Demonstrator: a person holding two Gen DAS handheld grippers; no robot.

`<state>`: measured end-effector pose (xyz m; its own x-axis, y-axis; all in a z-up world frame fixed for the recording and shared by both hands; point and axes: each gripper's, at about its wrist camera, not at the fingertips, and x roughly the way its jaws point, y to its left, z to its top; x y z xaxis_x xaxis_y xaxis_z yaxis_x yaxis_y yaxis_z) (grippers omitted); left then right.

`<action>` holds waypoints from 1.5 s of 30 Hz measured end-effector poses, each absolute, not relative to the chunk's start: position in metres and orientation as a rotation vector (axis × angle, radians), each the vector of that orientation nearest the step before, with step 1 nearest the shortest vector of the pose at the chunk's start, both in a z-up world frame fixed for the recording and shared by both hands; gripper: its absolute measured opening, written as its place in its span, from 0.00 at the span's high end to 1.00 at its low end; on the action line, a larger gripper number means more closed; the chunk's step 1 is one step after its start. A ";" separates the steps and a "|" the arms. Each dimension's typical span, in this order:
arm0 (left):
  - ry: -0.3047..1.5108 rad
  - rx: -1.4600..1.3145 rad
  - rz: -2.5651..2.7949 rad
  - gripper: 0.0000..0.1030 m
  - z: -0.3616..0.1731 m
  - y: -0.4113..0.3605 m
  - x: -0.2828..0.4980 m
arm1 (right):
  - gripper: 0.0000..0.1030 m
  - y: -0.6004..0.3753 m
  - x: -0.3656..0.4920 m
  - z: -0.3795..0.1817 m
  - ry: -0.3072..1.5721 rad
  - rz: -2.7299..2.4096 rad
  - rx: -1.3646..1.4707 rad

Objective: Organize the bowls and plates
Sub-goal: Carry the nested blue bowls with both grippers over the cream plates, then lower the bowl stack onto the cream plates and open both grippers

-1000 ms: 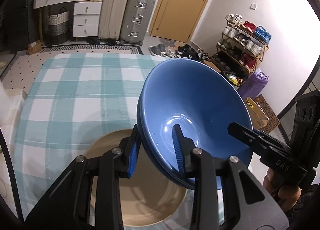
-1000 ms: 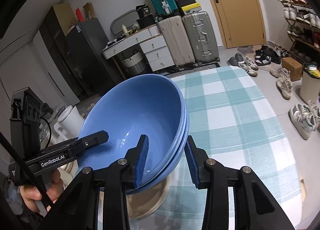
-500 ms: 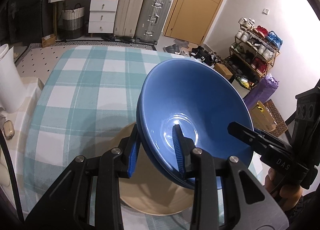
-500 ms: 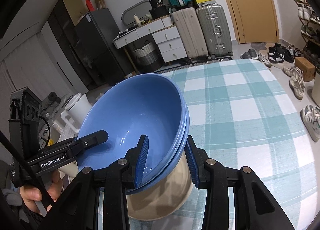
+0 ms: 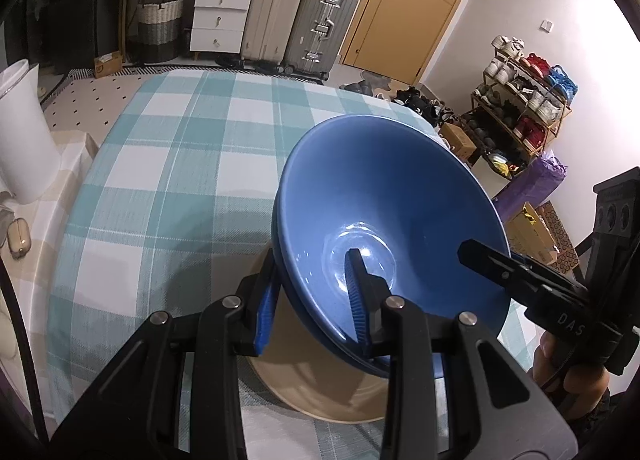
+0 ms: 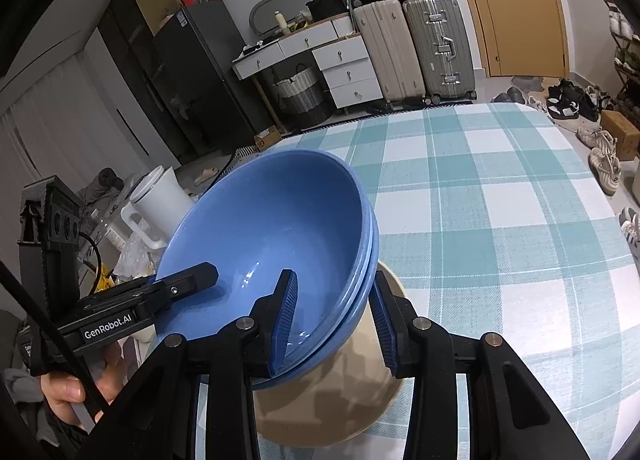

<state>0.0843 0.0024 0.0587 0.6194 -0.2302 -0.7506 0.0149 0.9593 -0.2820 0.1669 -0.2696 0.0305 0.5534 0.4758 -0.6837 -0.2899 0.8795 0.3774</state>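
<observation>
Lowered toward beige plate (image 5: 320,392) | left gripper (image 5: 312,300), right gripper (image 6: 332,320) clamp stacked blue bowls (image 5: 384,220) (opposite rims)

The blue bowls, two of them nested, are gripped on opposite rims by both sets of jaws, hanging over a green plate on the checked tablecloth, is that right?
Not quite: the plate is beige, not green, as the right wrist view shows. The rest holds: the nested blue bowls are gripped on opposite rims by the left gripper and right gripper, above that plate on the checked tablecloth.
</observation>
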 end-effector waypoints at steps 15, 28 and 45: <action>0.933 -0.283 -0.147 0.73 0.027 0.009 0.105 | 0.63 -0.267 0.177 0.016 0.917 0.432 0.222; 0.925 -0.264 -0.148 0.73 0.025 0.010 0.117 | 0.63 -0.265 0.178 0.016 0.915 0.418 0.198; 0.778 -0.164 -0.160 0.21 0.042 0.024 0.095 | 0.43 -0.272 0.173 0.022 0.877 0.443 0.137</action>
<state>0.0948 0.0239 0.0417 0.7019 -0.2028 -0.6828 0.0825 0.9753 -0.2049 0.1731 -0.2720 0.0224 0.5555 0.4292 -0.7122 -0.3183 0.9010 0.2947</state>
